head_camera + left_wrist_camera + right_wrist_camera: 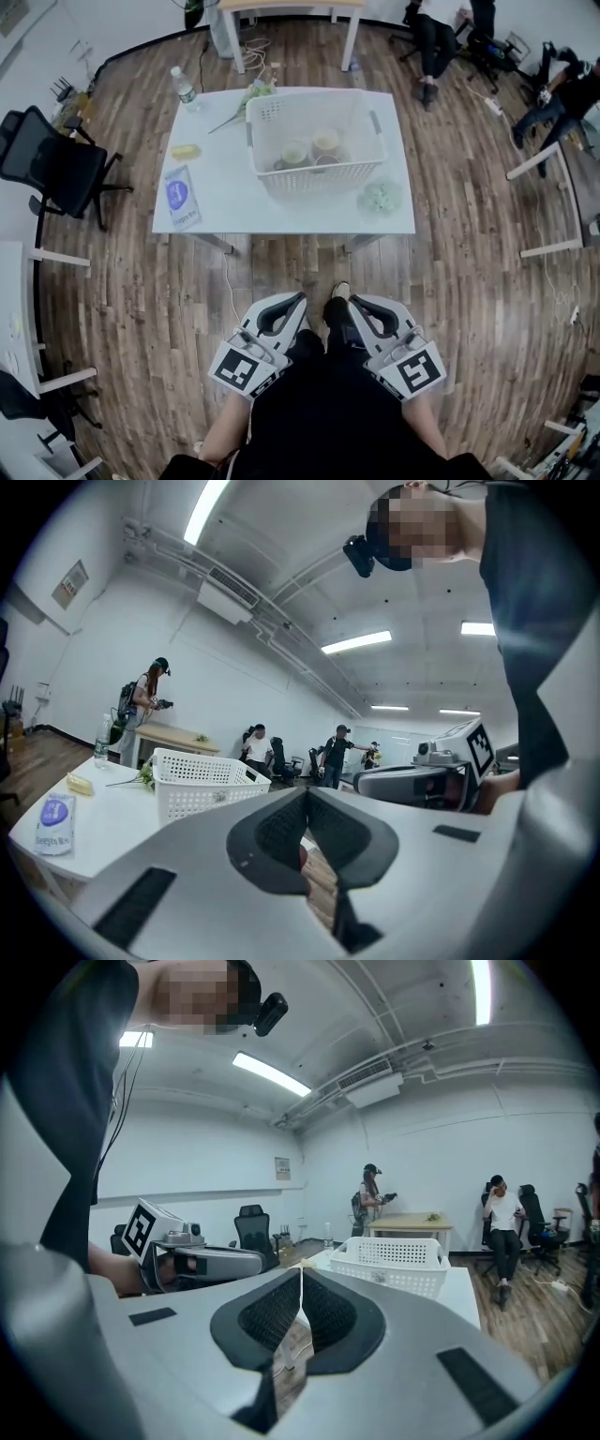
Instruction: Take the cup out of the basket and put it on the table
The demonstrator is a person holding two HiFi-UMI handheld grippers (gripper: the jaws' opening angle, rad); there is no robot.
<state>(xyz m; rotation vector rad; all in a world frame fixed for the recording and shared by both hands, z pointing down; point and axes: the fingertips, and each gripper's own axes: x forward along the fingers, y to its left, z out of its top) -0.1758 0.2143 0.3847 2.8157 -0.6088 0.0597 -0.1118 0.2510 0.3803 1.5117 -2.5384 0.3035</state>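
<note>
A white slatted basket (pixel 314 141) stands on the white table (pixel 234 202), toward its far right. Inside it sit cups: one pale cup (pixel 294 153) at the left, another (pixel 325 142) beside it, and a third partly hidden at the front wall. Both grippers hang low in front of the person's body, well short of the table. My left gripper (pixel 298 300) is shut with nothing between its jaws, and so is my right gripper (pixel 354 301). The left gripper view shows the basket (pixel 202 780) far beyond the shut jaws (pixel 307 794). The right gripper view shows it (pixel 389 1262) beyond the jaws (pixel 301 1274).
On the table lie a water bottle (pixel 185 86), a yellow item (pixel 185 151), a blue-and-white packet (pixel 181 195), green stems (pixel 253 94) and a pale green lump (pixel 380 197). A black office chair (pixel 52 164) stands at the left. People sit and stand at the back right.
</note>
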